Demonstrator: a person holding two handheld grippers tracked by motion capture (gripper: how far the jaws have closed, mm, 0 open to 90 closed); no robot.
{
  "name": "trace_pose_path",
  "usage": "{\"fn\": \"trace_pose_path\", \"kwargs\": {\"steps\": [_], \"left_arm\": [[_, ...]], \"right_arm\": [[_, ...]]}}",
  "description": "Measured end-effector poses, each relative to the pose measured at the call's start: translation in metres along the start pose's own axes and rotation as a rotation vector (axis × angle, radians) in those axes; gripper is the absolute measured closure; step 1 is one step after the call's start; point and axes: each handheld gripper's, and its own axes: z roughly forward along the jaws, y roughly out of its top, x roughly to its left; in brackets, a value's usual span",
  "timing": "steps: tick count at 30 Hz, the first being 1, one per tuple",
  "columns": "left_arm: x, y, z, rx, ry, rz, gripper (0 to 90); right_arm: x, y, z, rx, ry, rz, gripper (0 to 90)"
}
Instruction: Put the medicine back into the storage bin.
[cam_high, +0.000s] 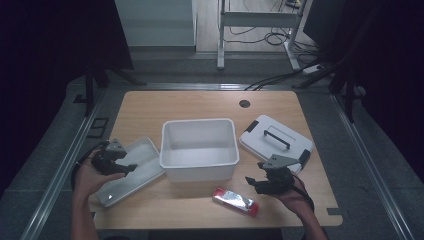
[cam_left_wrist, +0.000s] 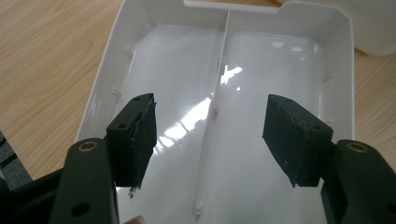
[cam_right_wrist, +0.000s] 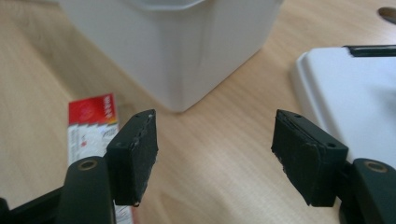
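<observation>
The person's left claw (cam_high: 116, 162) hangs over the shallow white tray (cam_high: 131, 171) at the left side of the wooden tabletop (cam_high: 200, 102), jaws spread wide with nothing between them. In the left gripper view the tray (cam_left_wrist: 289, 51) lies right under those jaws, glossy inside, with a thin ridge (cam_left_wrist: 215, 107) running down its middle and splitting it into two compartments. The tray sits tilted across the tabletop's near left part, its far corner just beside the deep white tub (cam_high: 198, 148) that stands in the middle. The right claw (cam_high: 265, 184) is held at the near right of the tabletop, its jaws also wide apart and gripping nothing; bare wood shows between them in the right gripper view. A red and white packet (cam_high: 236, 201) lies flat on the tabletop in front of the tub, between the two hands and a little nearer the right one; in the right gripper view the packet (cam_right_wrist: 91, 116) shows just past the left jaw, partly hidden behind it. To the right of the tub lies a white lid (cam_high: 276, 140) with a dark handle (cam_high: 276, 138) on top, set at a slant, its near corner just behind the right claw. The tub (cam_right_wrist: 173, 51) looks empty from above.
</observation>
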Motion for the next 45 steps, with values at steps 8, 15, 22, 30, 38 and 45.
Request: {"fn": "trace_pose_path", "kwargs": {"steps": [8, 15, 22, 30, 38, 45], "left_arm": [[0.003, 0.001, 0.006, 0.013, 0.026, -0.005, 34.2], [0.005, 0.004, 0.009, 0.021, 0.028, 0.006, 34.2], [0.005, 0.006, 0.013, 0.033, 0.037, 0.008, 34.2], [0.004, 0.006, 0.015, 0.045, 0.045, 0.015, 34.1], [0.003, 0.007, 0.016, 0.048, 0.042, 0.022, 34.1], [0.003, 0.007, 0.017, 0.047, 0.038, 0.023, 34.1]], "right_arm": [[0.016, 0.000, 0.003, 0.051, 0.035, -0.028, 30.4], [0.030, -0.001, 0.010, 0.111, 0.073, -0.041, 29.9], [0.044, -0.006, 0.023, 0.193, 0.128, -0.062, 29.9], [0.050, -0.003, 0.039, 0.327, 0.195, -0.106, 31.1], [0.059, 0.003, 0.051, 0.463, 0.230, -0.162, 38.0], [0.060, 0.004, 0.054, 0.527, 0.221, -0.207, 50.4]]}}
